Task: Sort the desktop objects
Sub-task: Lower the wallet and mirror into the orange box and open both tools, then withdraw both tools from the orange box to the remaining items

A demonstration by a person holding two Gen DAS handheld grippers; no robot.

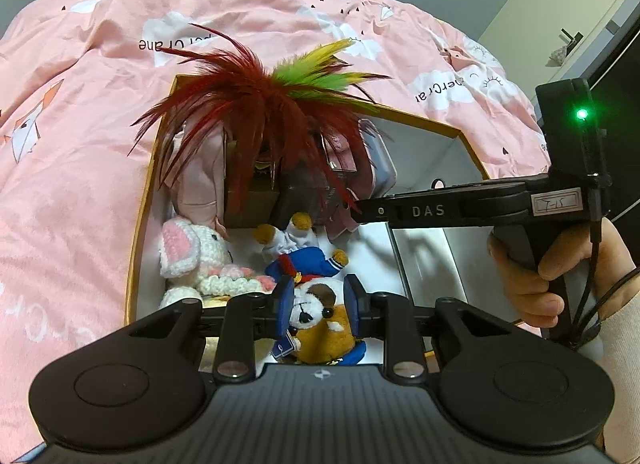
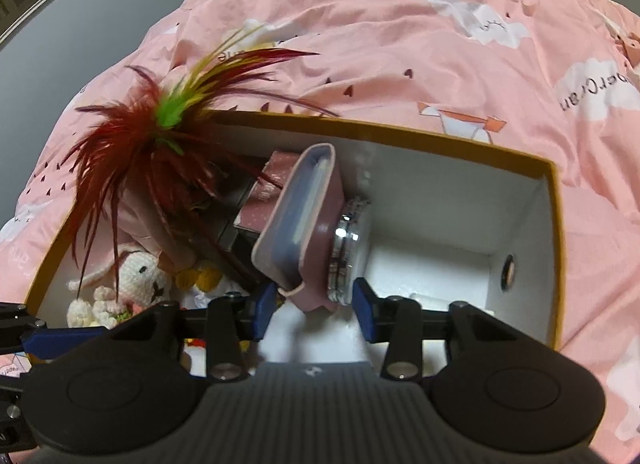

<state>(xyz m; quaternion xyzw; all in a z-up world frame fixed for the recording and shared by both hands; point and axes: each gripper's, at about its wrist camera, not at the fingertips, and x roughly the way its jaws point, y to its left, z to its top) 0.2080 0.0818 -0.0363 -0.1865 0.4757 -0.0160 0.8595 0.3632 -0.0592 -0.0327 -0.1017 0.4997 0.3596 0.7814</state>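
An orange-rimmed box (image 1: 420, 115) with a white inside lies on a pink duvet. My left gripper (image 1: 320, 300) is shut on the head of a brown-and-white plush dog (image 1: 316, 328) in a blue sailor suit, low in the box. A crochet bunny (image 1: 192, 252) lies to its left. My right gripper (image 2: 314, 304) is open. Its blue pads flank the lower end of a pink case (image 2: 304, 215) with a silver round tin (image 2: 346, 240) against its side. The case leans on small boxes. In the left wrist view the right gripper (image 1: 360, 207) reaches in from the right.
A red and green feather toy (image 1: 256, 103) sticks up over the box's far left corner, above a pink plush and brown cartons (image 1: 252, 199). The box's right half (image 2: 440, 223) shows bare white floor. A hand (image 1: 528, 276) holds the right gripper's handle. The duvet (image 1: 80, 143) surrounds the box.
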